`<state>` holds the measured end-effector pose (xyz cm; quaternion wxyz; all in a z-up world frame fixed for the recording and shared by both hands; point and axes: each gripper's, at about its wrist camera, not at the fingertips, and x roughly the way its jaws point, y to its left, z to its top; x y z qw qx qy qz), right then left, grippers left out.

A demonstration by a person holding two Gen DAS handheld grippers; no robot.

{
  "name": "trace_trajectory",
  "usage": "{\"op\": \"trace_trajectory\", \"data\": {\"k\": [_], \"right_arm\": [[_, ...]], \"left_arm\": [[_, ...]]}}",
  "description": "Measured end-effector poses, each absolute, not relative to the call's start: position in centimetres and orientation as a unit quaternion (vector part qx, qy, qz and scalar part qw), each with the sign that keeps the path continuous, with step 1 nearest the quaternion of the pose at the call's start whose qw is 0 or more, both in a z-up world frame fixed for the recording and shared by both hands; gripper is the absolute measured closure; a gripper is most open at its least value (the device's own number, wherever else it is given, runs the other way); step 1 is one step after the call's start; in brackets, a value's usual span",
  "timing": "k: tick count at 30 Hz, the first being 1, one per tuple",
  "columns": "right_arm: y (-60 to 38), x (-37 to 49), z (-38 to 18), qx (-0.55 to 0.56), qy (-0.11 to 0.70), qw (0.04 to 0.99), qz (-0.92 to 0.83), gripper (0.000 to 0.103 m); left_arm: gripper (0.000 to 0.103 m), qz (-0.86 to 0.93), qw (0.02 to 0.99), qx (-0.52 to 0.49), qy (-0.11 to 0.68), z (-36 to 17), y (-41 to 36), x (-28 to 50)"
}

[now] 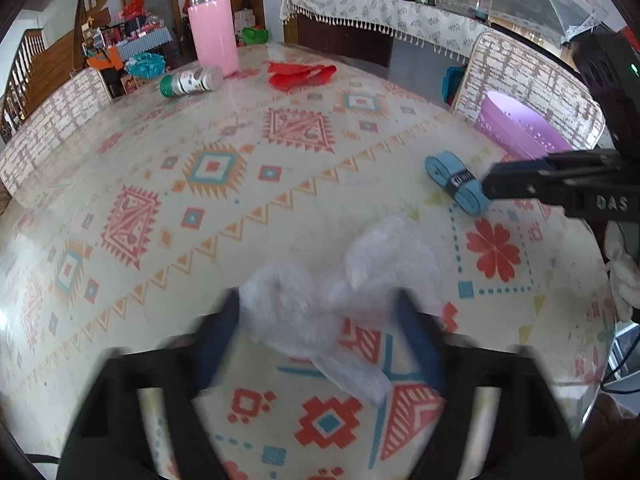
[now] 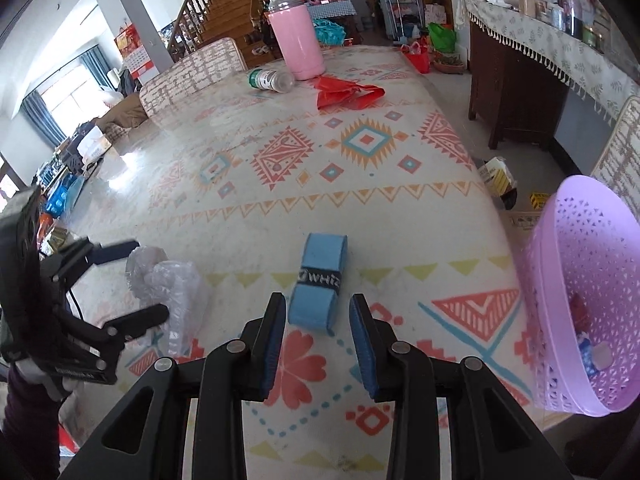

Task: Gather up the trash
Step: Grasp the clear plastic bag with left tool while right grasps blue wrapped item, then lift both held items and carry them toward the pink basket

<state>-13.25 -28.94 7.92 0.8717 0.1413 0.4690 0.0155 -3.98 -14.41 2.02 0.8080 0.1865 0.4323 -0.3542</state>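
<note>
Table: a tabletop (image 2: 280, 208) covered with a cloth of red, orange and teal diamond and flower patterns; chairs stand along its sides.
Left gripper (image 1: 316, 312): fingers spread apart on either side of a crumpled clear plastic bag (image 1: 340, 292) that lies on the cloth; the left wrist view is blurred here, so contact between the pads and the plastic cannot be judged. In the right wrist view the same gripper (image 2: 140, 280) appears at the left edge with one finger beyond the plastic bag (image 2: 164, 284) and one in front of it.
Right gripper (image 2: 318, 320): jaws apart, tips low over the cloth, flanking the near end of a blue roll of tape (image 2: 320, 284) without visibly pressing it. In the left wrist view it (image 1: 492, 184) enters from the right, its tip just beside the roll of tape (image 1: 456, 182).
Basket: a purple perforated basket (image 2: 580, 272) at the right edge of the table, tilted, with a few small scraps inside; also seen in the left wrist view (image 1: 520, 128).
Far end of table: a red plastic bag (image 2: 344, 94), a clear bottle (image 2: 270, 79) lying on its side with a green cap, and a tall pink jug (image 2: 296, 40) standing upright.
</note>
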Motion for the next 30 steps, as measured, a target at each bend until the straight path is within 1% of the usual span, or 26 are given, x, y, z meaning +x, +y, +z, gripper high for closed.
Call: {"op": "trace_trajectory", "data": {"k": [1, 3, 6, 7, 8, 9, 10, 11, 12, 19, 20, 22, 26, 28, 29, 30], "right_arm": [[-28.8, -13.1, 7.9, 0.141, 0.469, 0.872, 0.016, 0.067], [-28.5, -12.5, 7.6, 0.136, 0.467, 0.873, 0.014, 0.061], [-28.2, -11.9, 7.2, 0.13, 0.468, 0.874, 0.006, 0.06], [-28.1, -11.7, 7.0, 0.129, 0.469, 0.874, 0.004, 0.06], [-28.1, -11.6, 6.8, 0.129, 0.47, 0.873, 0.001, 0.06], [-28.2, -11.5, 6.6, 0.13, 0.471, 0.872, -0.002, 0.06], [-28.2, -11.4, 6.5, 0.13, 0.472, 0.872, -0.003, 0.06], [-28.3, -11.3, 6.4, 0.131, 0.473, 0.871, -0.004, 0.06], [-28.3, -11.3, 6.3, 0.13, 0.473, 0.871, -0.006, 0.06], [-27.9, -11.1, 6.1, 0.12, 0.471, 0.874, -0.012, 0.06], [-27.8, -11.1, 6.1, 0.114, 0.471, 0.875, -0.014, 0.06], [-27.6, -11.0, 6.1, 0.107, 0.47, 0.876, -0.016, 0.06], [-27.3, -10.8, 6.1, 0.097, 0.467, 0.879, -0.019, 0.06], [-27.2, -10.8, 6.0, 0.089, 0.465, 0.881, -0.024, 0.066], [-27.1, -10.9, 6.0, 0.088, 0.463, 0.882, -0.025, 0.074], [-27.2, -11.0, 6.0, 0.093, 0.46, 0.883, -0.023, 0.074]], "left_arm": [[0.06, -0.348, 0.807, 0.189, 0.438, 1.9, -14.4, -4.1], [0.06, -0.343, 0.812, 0.188, 0.434, 2.1, -14.4, -4.6], [0.059, -0.348, 0.815, 0.17, 0.431, 2.5, -14.4, -5.3], [0.058, -0.349, 0.818, 0.165, 0.427, 2.7, -14.4, -5.4], [0.054, -0.353, 0.818, 0.159, 0.425, 2.9, -14.4, -5.5], [0.047, -0.357, 0.818, 0.154, 0.424, 3.1, -14.5, -5.6], [0.043, -0.36, 0.818, 0.148, 0.423, 3.2, -14.5, -5.5], [0.035, -0.36, 0.82, 0.146, 0.42, 3.4, -14.6, -5.5], [0.032, -0.359, 0.822, 0.148, 0.416, 3.4, -14.8, -5.4], [0.032, -0.358, 0.817, 0.165, 0.422, 2.2, -16.8, -5.3], [0.033, -0.358, 0.815, 0.167, 0.425, 2.0, -16.9, -5.5], [0.063, -0.358, 0.81, 0.168, 0.432, 1.8, -17.1, -5.8], [0.064, -0.343, 0.821, 0.155, 0.429, 2.4, -16.4, -6.9], [0.064, -0.338, 0.828, 0.141, 0.425, 3.0, -15.8, -7.4], [0.064, -0.333, 0.833, 0.135, 0.421, 3.3, -15.4, -7.7], [0.064, -0.326, 0.84, 0.127, 0.415, 3.8, -14.9, -8.0]]}}
